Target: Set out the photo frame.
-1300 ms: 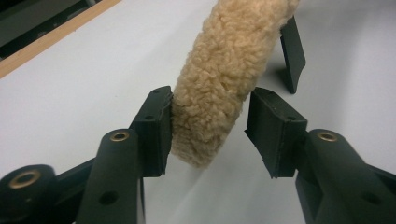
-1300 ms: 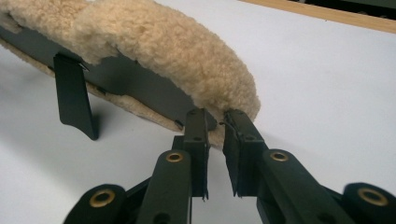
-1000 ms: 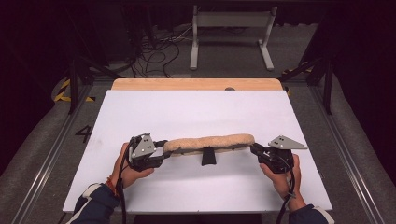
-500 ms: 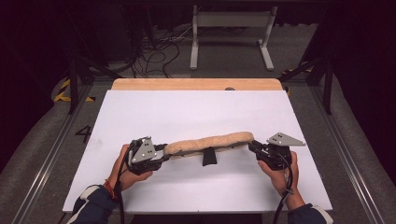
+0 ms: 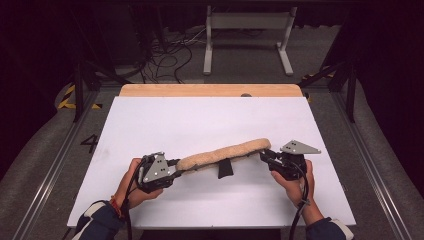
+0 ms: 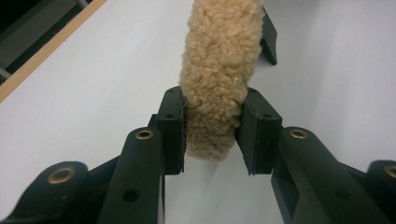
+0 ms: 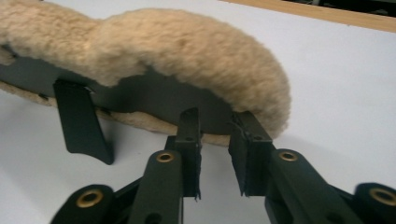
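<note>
A long tan fleece pad [image 5: 225, 152] with a black backing lies across the white table [image 5: 200, 120] between my two grippers. A black tab [image 5: 225, 168] hangs from its middle. My left gripper [image 5: 175, 166] holds the pad's left end. In the left gripper view its pads [image 6: 173, 121] press into the fleece [image 6: 219, 56] from both sides, and the jaws have just been closing. My right gripper [image 5: 264, 155] is at the right end. In the right gripper view its jaws [image 7: 215, 126] have just been opening and stand apart under the pad's black edge [image 7: 154, 93], squeezing nothing.
A wooden strip [image 5: 210, 90] runs along the table's far edge. Beyond it stand a metal frame [image 5: 247, 30] and loose cables [image 5: 170, 50] on the dark floor. Metal rails [image 5: 50, 170] flank the table. Bare white surface lies in front of and behind the pad.
The right gripper has edged slightly away from the person. The pad and the left gripper stay about where they were.
</note>
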`<control>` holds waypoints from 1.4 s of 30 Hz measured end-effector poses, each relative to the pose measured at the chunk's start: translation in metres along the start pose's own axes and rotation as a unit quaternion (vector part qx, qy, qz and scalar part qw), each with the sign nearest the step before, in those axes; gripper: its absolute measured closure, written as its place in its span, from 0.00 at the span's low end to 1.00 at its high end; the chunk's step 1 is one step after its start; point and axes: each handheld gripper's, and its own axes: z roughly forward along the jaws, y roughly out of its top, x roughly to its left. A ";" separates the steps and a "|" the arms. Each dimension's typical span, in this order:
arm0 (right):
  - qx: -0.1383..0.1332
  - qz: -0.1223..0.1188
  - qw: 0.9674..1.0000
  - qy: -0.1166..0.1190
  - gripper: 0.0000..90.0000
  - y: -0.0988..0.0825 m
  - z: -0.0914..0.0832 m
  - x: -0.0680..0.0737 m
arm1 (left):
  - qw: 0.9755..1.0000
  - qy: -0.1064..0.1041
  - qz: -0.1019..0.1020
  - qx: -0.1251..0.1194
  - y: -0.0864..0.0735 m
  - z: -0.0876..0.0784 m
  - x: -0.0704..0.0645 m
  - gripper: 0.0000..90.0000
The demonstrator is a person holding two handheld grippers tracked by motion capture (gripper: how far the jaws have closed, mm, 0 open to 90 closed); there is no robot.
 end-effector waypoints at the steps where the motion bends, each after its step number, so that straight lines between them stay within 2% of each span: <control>1: 0.000 -0.004 1.000 0.002 0.80 -0.001 0.000 0.002 | 1.000 -0.002 0.000 0.000 0.000 0.000 -0.001 0.73; 4: 0.006 -0.022 1.000 0.011 0.79 -0.003 0.001 0.011 | 1.000 -0.004 0.005 -0.001 0.001 -0.003 -0.006 0.73; 9: 0.001 -0.033 0.999 0.012 0.76 -0.001 0.000 0.019 | 1.000 -0.005 0.010 0.000 0.002 -0.005 -0.011 0.73; 11: -0.003 -0.027 1.000 0.003 0.78 0.001 -0.002 0.016 | 1.000 -0.005 0.011 0.001 0.003 -0.006 -0.014 0.73; 15: -0.006 -0.017 1.000 0.007 0.83 0.004 0.001 0.011 | 1.000 -0.002 0.014 0.002 0.004 -0.006 -0.016 0.73; 19: -0.002 -0.020 1.000 0.007 0.86 0.008 0.011 0.011 | 1.000 0.000 0.020 0.002 0.006 -0.008 -0.021 0.73; 23: 0.011 -0.031 0.999 0.010 0.87 0.010 0.025 0.018 | 1.000 -0.010 0.023 0.000 0.005 -0.009 -0.025 0.74; 25: 0.011 -0.034 0.999 0.010 0.88 0.010 0.027 0.019 | 1.000 -0.025 0.016 -0.004 0.003 -0.009 -0.025 0.74; 28: 0.009 -0.037 0.999 0.019 0.88 0.011 0.033 0.023 | 0.999 -0.034 0.017 -0.008 0.003 -0.009 -0.026 0.74; 30: 0.018 -0.043 0.999 0.020 0.88 0.012 0.042 0.028 | 0.999 -0.040 0.022 -0.010 0.005 -0.008 -0.029 0.74; 34: 0.023 -0.050 0.998 0.025 0.87 0.011 0.045 0.032 | 0.999 -0.039 0.027 -0.011 0.006 -0.008 -0.033 0.74; 42: 0.017 -0.049 0.998 0.030 0.85 0.012 0.047 0.033 | 0.999 -0.043 0.021 -0.015 0.008 -0.008 -0.040 0.73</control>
